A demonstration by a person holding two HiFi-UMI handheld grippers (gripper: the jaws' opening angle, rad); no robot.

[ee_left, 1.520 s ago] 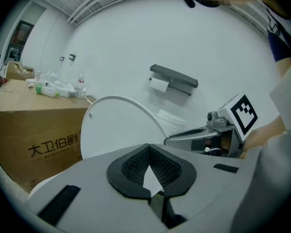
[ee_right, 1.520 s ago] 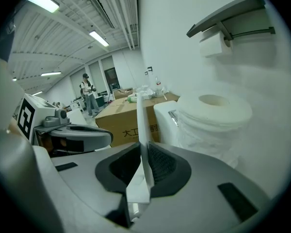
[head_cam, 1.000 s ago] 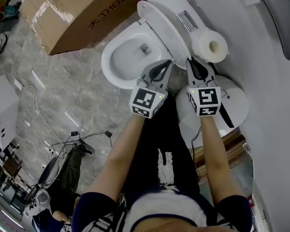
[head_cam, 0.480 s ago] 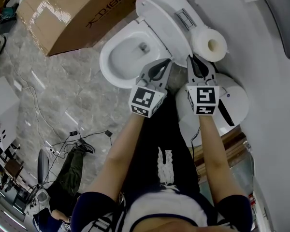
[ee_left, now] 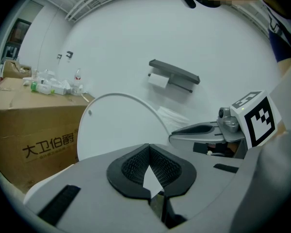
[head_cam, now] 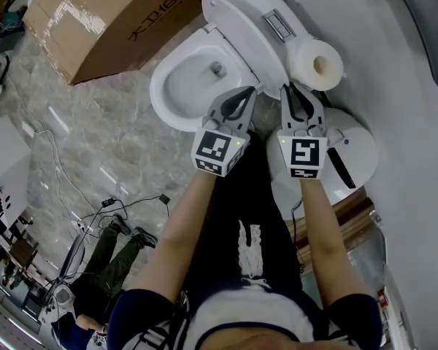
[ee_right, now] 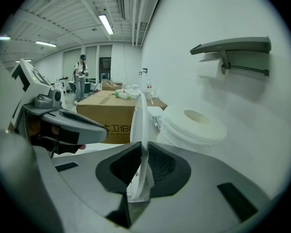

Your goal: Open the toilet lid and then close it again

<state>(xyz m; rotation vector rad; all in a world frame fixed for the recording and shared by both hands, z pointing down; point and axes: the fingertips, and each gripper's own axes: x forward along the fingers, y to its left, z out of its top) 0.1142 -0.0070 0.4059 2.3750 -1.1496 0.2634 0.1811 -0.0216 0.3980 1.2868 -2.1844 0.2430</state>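
Standing upright, toilet lid (ee_right: 139,114) is pinched between right gripper (ee_right: 141,155) jaws.

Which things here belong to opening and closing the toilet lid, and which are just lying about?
Job: toilet lid, toilet bowl, right gripper gripping the lid's edge, left gripper.
Lying about: cardboard box, toilet roll, floor cables.
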